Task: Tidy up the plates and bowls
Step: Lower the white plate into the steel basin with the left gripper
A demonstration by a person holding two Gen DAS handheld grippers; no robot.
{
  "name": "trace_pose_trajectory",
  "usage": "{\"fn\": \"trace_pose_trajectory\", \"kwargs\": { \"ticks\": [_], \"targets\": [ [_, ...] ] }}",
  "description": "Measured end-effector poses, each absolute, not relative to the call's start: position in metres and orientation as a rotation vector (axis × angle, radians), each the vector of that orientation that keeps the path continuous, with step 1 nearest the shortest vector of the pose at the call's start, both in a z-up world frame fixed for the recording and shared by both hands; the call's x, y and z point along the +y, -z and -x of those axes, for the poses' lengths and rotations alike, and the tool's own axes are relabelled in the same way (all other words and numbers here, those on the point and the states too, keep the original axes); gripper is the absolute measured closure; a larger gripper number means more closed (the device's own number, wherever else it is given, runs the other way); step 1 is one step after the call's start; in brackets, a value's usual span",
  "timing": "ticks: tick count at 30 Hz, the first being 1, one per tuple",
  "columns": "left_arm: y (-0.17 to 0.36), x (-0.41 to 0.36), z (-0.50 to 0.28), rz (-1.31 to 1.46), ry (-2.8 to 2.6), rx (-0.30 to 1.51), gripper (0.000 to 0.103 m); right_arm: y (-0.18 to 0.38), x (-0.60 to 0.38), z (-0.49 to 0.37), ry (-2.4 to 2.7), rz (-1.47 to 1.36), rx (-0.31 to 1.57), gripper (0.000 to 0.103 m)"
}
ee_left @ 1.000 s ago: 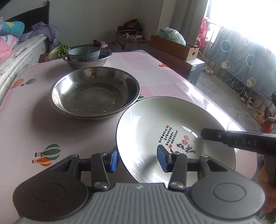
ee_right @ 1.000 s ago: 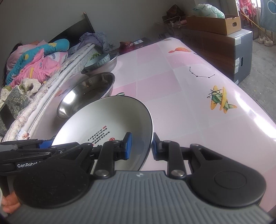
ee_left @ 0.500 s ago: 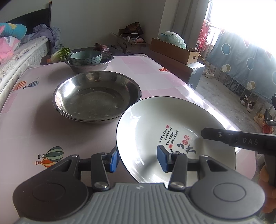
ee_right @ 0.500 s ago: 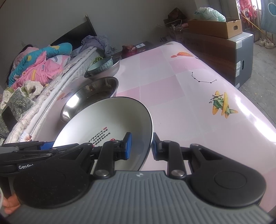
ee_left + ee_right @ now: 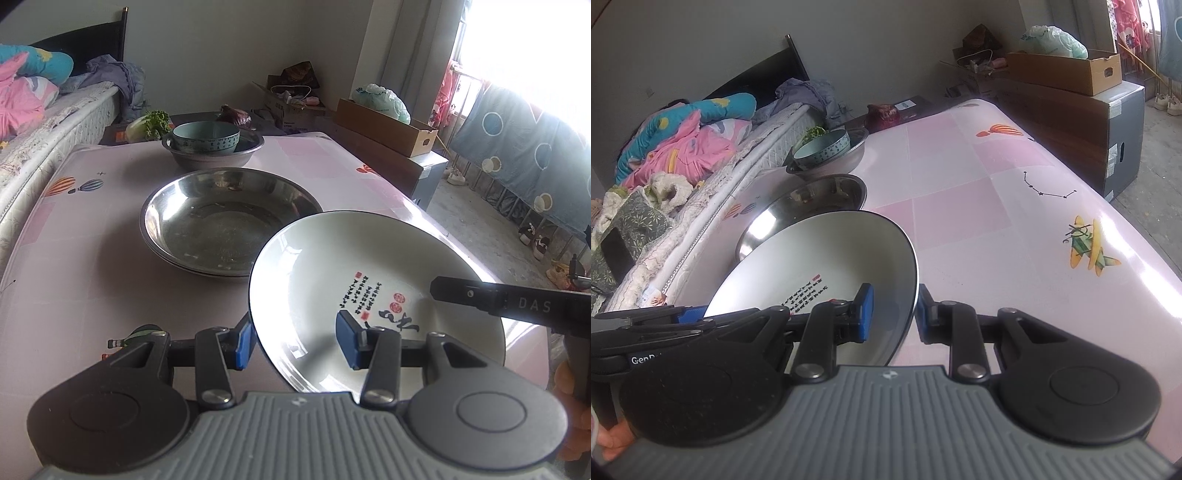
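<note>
Two handheld grippers are holding one white plate [image 5: 373, 273] with red and black lettering, tilted above a pink surface [image 5: 74, 295]. The left gripper [image 5: 295, 341] is gripping the plate's near-left rim, jaws partly open around it. The right gripper [image 5: 894, 314] is pinching the opposite rim, jaws nearly closed. Beyond the jaws, a wide steel basin [image 5: 207, 229] is sitting; farther off, a teal bowl [image 5: 205, 137] is resting inside a smaller steel bowl [image 5: 214, 157].

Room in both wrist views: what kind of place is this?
Likely a lived-in home room doubling as bedroom and eating space: a bed piled with bedding beside the pink table, stacked metal bowls, and cardboard boxes by the wall.
</note>
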State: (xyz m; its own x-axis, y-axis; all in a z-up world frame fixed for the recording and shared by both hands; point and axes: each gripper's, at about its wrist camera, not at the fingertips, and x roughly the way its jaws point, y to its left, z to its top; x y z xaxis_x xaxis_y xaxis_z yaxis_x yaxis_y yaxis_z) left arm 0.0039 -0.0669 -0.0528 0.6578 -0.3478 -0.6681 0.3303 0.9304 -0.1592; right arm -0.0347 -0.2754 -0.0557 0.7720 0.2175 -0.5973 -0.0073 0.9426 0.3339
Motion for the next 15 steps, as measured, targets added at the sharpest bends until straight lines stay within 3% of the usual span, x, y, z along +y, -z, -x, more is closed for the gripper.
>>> {"fn": "trace_pose_trajectory", "kwargs": {
  "ticks": [15],
  "targets": [
    [0.043, -0.028, -0.026, 0.068, 0.319, 0.729, 0.057, 0.039, -0.238, -0.013, -0.182, -0.293, 0.681, 0.080]
  ]
}}
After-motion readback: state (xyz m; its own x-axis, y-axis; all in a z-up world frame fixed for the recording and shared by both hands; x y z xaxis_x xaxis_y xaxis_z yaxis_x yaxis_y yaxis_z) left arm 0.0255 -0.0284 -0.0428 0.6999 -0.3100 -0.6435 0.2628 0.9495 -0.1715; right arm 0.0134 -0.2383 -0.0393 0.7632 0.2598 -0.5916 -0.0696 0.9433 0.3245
